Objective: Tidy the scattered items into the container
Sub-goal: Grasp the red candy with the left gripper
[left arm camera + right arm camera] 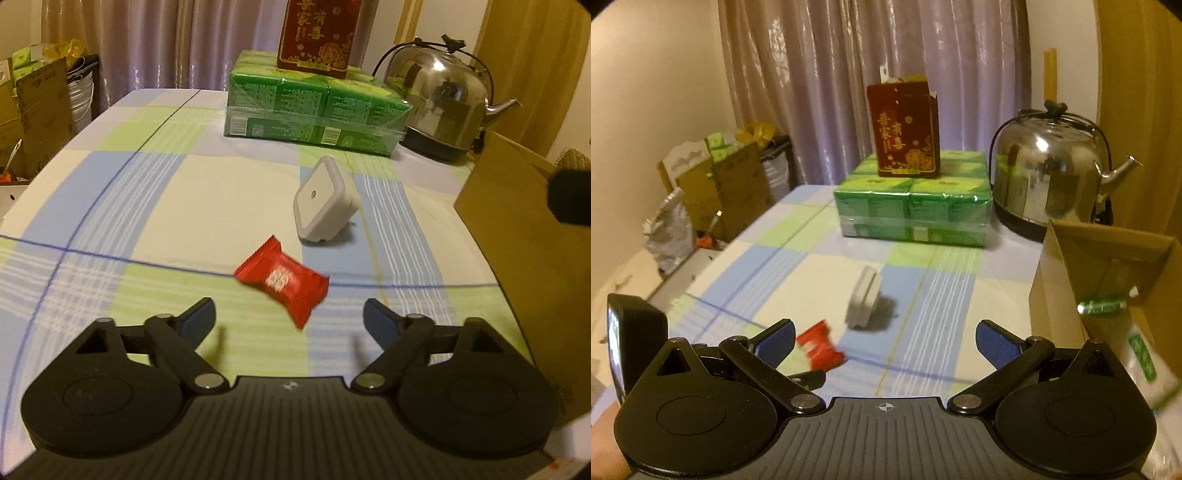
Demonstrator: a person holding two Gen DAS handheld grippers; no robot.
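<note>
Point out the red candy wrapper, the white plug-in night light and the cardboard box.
red candy wrapper (282,282): left wrist view, on its printed middle.
white plug-in night light (319,192): left wrist view, on its square front face.
cardboard box (1060,280): right wrist view, on its near outer wall.

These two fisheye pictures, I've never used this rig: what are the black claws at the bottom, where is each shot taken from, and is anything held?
Each picture comes from a camera on a hand-held two-finger gripper, looking along its fingers. The left gripper and right gripper are both open and hold nothing. On the checked tablecloth lie a red candy wrapper and a white plug-in night light. The cardboard box on the right is the container; a green bottle is already inside. Behind stand green tissue packs, a red box and a steel kettle.
</note>
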